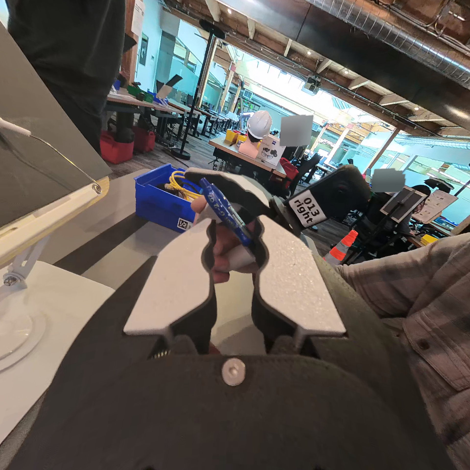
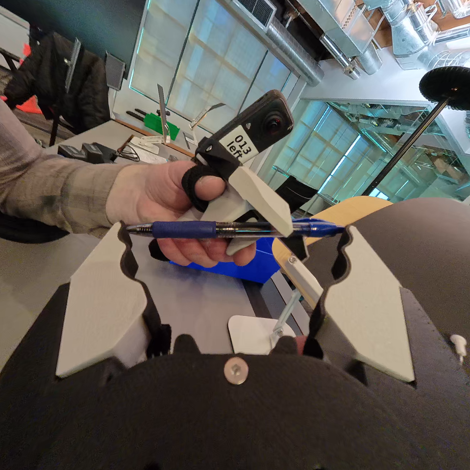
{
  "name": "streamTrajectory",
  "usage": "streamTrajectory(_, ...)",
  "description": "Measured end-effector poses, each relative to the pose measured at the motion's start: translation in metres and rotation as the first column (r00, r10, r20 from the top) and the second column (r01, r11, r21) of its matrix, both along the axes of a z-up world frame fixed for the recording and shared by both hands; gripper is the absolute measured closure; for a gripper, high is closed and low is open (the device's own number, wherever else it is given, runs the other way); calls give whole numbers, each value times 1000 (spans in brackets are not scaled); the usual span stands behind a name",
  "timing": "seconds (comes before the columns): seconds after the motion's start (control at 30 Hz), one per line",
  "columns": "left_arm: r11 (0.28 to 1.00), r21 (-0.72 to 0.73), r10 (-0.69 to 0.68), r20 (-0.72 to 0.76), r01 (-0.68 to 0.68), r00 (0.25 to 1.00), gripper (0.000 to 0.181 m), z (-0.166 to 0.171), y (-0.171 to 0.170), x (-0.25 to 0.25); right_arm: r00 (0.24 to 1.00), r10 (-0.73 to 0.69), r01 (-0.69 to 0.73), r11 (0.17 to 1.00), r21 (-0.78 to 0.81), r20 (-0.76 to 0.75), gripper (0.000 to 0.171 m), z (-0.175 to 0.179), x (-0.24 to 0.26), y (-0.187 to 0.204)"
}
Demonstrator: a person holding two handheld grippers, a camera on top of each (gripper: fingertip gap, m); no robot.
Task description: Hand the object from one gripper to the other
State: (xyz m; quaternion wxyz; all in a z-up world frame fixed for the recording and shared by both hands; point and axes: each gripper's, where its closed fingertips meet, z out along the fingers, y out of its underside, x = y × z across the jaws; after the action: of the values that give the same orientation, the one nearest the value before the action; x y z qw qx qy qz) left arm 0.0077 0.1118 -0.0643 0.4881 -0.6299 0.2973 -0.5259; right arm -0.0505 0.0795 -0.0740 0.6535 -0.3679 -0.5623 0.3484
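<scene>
- I read this as the middle of the handover: both tools are on the one pen (image 2: 184,229), which hangs in the air above the grey surface (image 2: 38,267), touching nothing else.
- My right hand-held gripper (image 2: 235,229) has its jaws spread wide. The pen lies lengthwise between them, its point against the left fingertip and its clicker against the right, so I judge it is pinched end to end.
- My left hand-held gripper (image 1: 235,226) straddles the barrel near the clip end. In its own view the pen rests against the right pad and a gap shows on the left, so it has not yet clamped.
- Next move, as I judge it: squeeze the left jaws onto the barrel until both pads bear, and only then let the right jaws spread off the ends. The end-to-end pinch looks slippery, so I would avoid twisting either tool.
- Count: one pen, two hand-held grippers, and one blue bin (image 1: 157,201) holding yellow cable, at the far side of the surface.
</scene>
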Motion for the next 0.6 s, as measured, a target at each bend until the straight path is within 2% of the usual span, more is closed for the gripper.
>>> streamTrajectory(0.3, 997, -16, -76, -53, 75, 996, 160, -13, -8, 9, 990, -109, 94, 984, 152, 91, 17, -10, 6, 13)
streamTrajectory(0.6, 999, 7, -51, -65, 51, 997, 166, -16, -6, 11, 975, -185, 149, 956, 252, 125, 15, -15, 9, 20)
